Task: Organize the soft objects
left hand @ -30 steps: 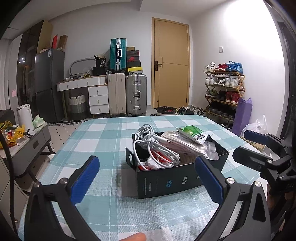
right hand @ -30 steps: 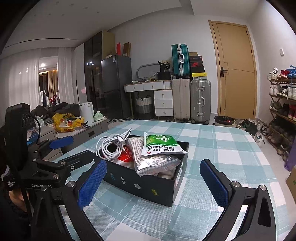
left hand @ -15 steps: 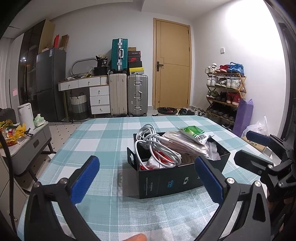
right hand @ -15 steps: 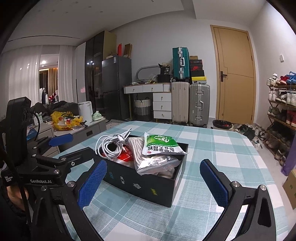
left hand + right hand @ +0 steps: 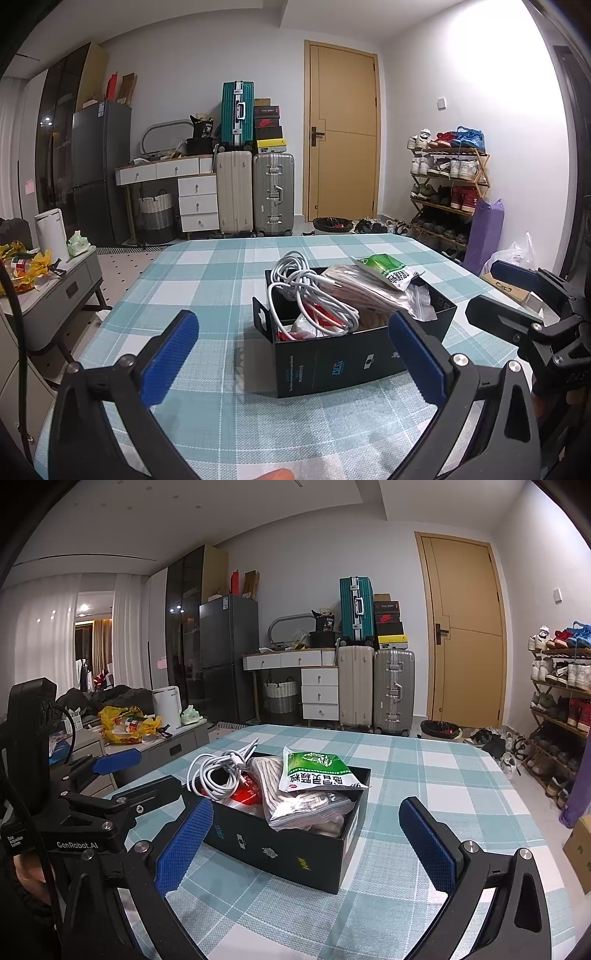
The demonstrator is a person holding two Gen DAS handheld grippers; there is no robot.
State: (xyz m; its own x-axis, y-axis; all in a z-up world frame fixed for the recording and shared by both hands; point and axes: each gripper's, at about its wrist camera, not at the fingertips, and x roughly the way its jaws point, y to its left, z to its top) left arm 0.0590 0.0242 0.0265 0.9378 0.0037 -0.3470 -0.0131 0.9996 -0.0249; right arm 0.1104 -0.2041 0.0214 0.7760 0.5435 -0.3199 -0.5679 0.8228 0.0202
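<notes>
With both grippers' jaws spread wide and empty, the green packet perched atop the overfull black box could slide off if nudged.

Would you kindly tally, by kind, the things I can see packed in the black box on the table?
White cable bundle: 1
Green-and-white packet: 1
Clear bag of beige cords: 1
Red item, partly hidden: 1
Total: 4 visible

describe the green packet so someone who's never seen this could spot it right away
On the teal checked table stands an open black box stuffed with soft things. The green packet lies on top at the end away from the coiled white cable, the only green-and-white printed thing there.
</notes>
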